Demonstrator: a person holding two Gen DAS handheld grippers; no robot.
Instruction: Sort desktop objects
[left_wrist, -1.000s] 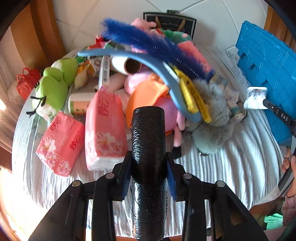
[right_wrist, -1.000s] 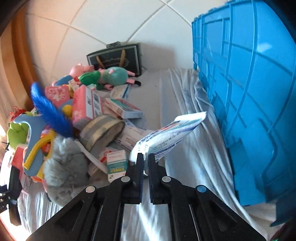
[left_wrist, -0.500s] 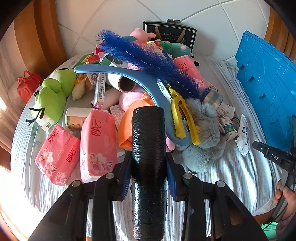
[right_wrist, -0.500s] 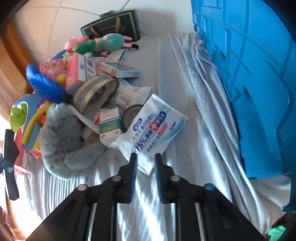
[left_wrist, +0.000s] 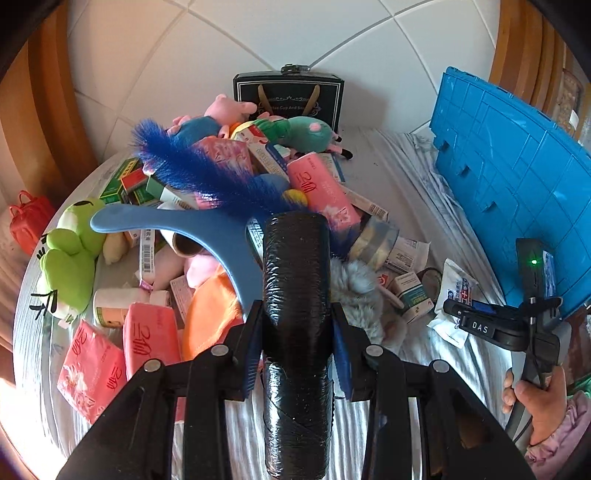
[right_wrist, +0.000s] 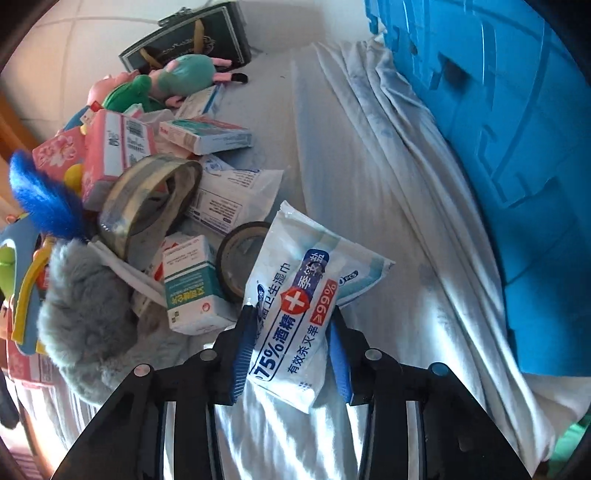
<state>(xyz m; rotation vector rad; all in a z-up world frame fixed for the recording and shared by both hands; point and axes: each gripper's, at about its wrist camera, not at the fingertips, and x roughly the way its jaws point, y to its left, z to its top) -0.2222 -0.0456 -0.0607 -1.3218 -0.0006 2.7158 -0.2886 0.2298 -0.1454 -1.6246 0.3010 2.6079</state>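
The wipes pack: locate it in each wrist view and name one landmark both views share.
Left wrist view: the wipes pack lies at right of centre on the white cloth, at the pile's right edge, partly behind the right hand-held gripper.
Right wrist view: low centre, lying between the gripper's closing jaws.
Shared landmark: the blue crate, to the pack's right in both.

White floor tiles (left_wrist: 280, 33) show behind the tabletop; brown wood (left_wrist: 40, 110) stands at the left edge, and more wood (left_wrist: 524, 48) at the top right; a wrinkled white sheet (right_wrist: 388, 206) covers the tabletop, bunched against the right side.
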